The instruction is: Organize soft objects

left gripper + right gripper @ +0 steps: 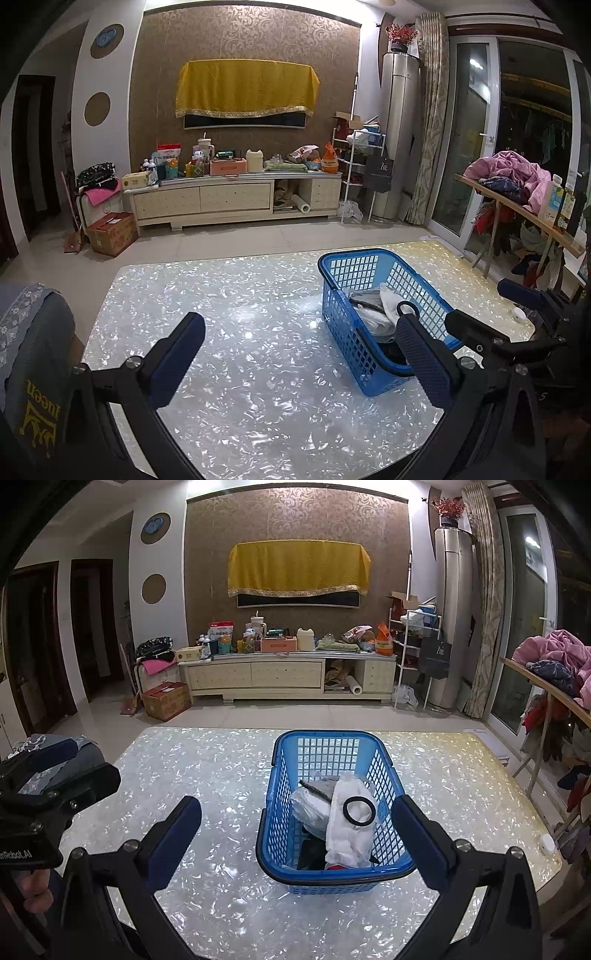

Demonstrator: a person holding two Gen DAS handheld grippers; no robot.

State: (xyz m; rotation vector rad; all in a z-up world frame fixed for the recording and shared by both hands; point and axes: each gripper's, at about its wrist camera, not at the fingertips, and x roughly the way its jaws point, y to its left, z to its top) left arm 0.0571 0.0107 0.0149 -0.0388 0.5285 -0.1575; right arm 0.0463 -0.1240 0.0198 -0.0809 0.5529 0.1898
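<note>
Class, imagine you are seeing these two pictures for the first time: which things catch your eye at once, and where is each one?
First the blue basket on the shimmering table, right of its middle, holding white cloth with a black ring lying on top. Next the yellow cloth draped on the far wall. Both the left gripper and the right gripper are open and empty.
</note>
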